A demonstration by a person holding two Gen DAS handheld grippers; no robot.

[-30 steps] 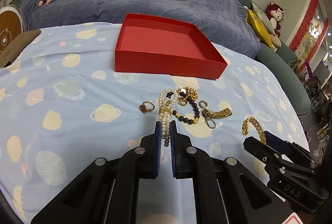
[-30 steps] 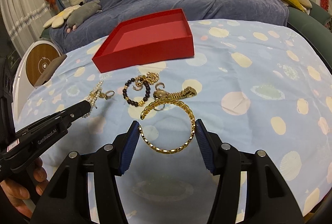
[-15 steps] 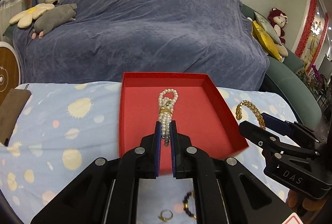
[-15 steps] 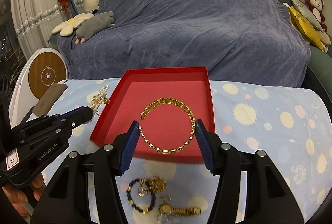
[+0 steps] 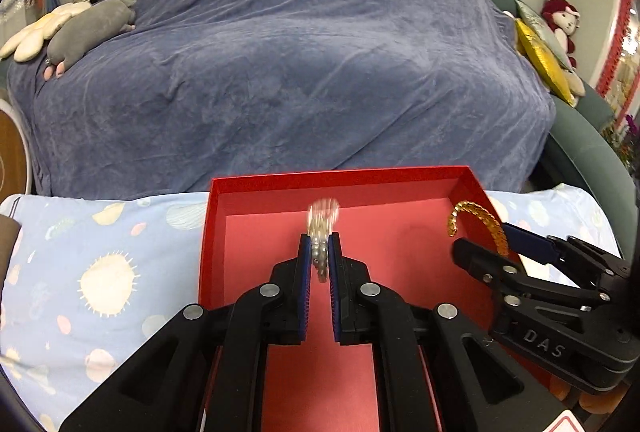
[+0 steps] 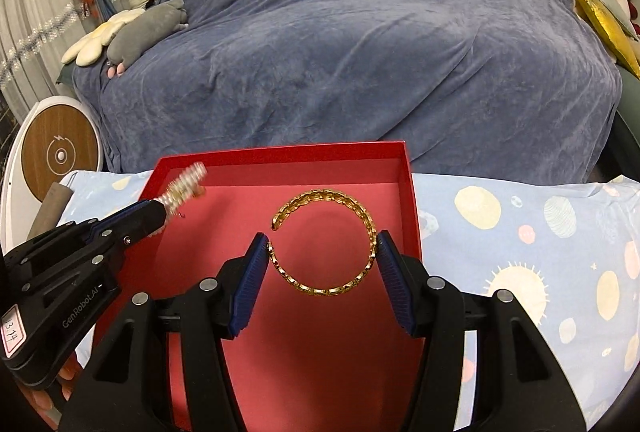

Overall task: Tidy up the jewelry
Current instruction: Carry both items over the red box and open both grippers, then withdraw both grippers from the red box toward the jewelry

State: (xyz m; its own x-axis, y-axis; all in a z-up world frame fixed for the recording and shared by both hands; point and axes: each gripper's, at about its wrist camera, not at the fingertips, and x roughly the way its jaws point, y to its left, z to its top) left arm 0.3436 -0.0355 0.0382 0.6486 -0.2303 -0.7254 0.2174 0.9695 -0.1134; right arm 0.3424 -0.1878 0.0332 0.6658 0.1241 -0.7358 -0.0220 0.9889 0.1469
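Observation:
An open red box [image 5: 336,179] lies on the patterned blue cloth, and both grippers hang over it. My left gripper [image 5: 320,244] is shut on a pearl bracelet [image 5: 323,212], which swings blurred beyond the tips above the box's far half. In the right wrist view, that left gripper [image 6: 162,211] and its pearl bracelet [image 6: 186,184] are over the box's left side. My right gripper [image 6: 323,244] has a gold chain bangle [image 6: 320,290] spanning its pads above the red box [image 6: 280,157]. Its jaws are opening, and both pads still touch the bangle.
A sofa under a blue-grey throw [image 5: 320,52] rises right behind the box. Plush toys [image 6: 132,28] lie at its left end, and a yellow cushion [image 5: 540,60] at its right. A round white and wood device [image 6: 60,156] stands at far left. Patterned tablecloth [image 6: 520,252] spreads on both sides.
Both grippers have carried their bracelets forward from the jewelry pile to above the red box. The rest of the pile has dropped out of view. The pearls now swing.

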